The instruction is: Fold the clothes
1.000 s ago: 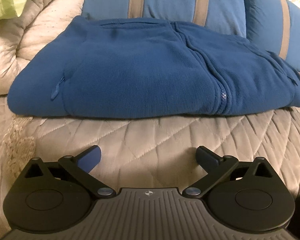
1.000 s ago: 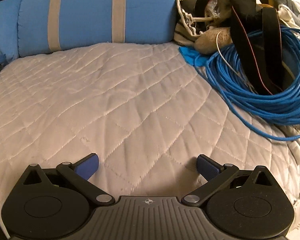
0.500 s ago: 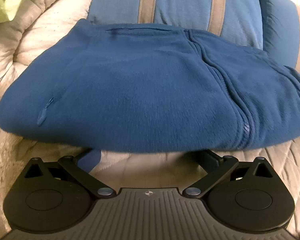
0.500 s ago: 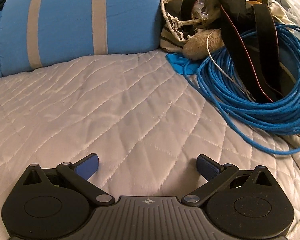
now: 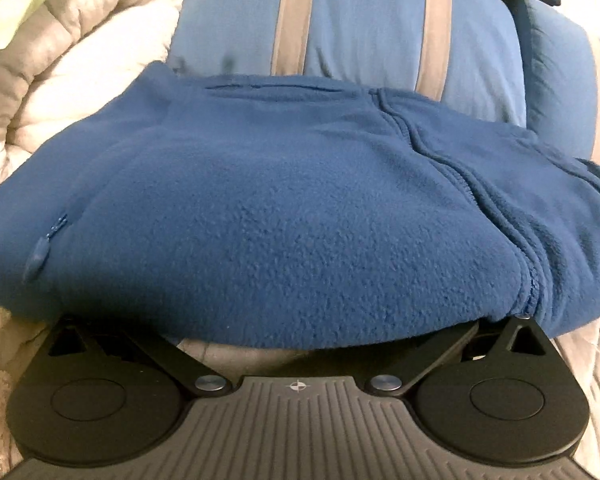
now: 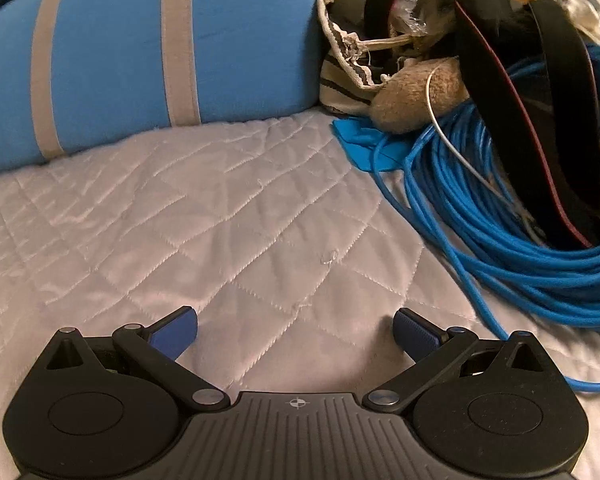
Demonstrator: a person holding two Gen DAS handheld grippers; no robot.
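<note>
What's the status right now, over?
Left gripper wide, fingertips hidden under folded blue fleece. Right gripper open over bare quilt. Blue cable beside it.

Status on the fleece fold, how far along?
Done: the blue fleece jacket lies as a compact folded bundle on the quilted bedspread, in front of the striped pillows.
In hand: the left gripper is wide open with its fingers hidden under the bundle's near edge, nothing clamped. The right gripper is open and empty over bare quilt.
Left: probably gripping and moving the bundle; no other garments to fold are visible.
</note>
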